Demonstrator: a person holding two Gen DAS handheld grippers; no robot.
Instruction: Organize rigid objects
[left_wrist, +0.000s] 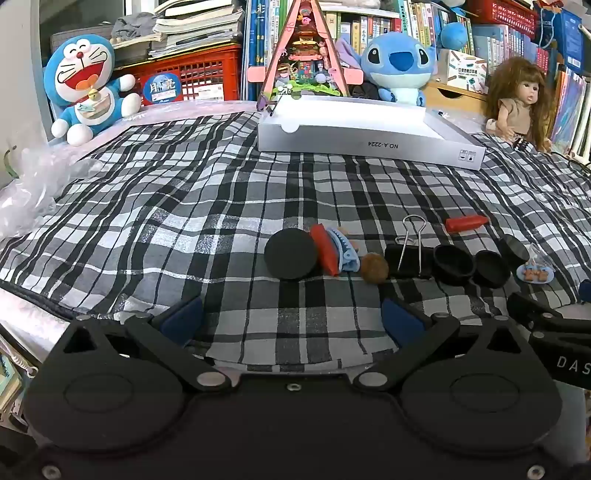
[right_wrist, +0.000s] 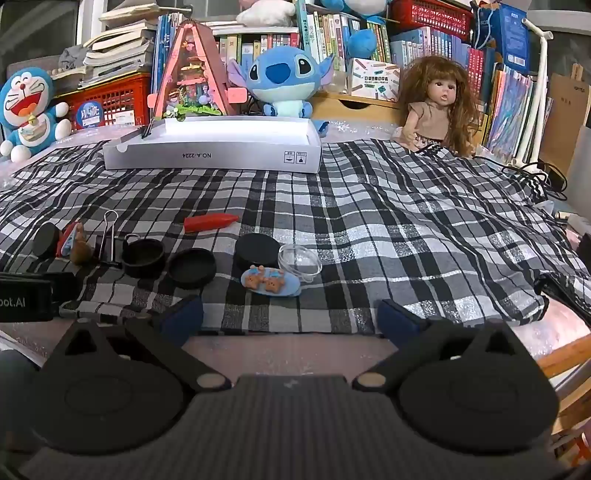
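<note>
Small rigid objects lie in a row on the plaid cloth: a black disc, a red piece against a blue hair clip, a brown ball, a black binder clip, two black caps, a red marker cap and a blue bear plate by a clear dome. A white box lid lies behind. My left gripper is open and empty, short of the disc. My right gripper is open and empty, near the plate.
Doraemon plush, Stitch plush, a doll and a toy A-frame house line the back before bookshelves. Crumpled plastic lies at left. Cables lie at right. The right gripper's body shows in the left wrist view.
</note>
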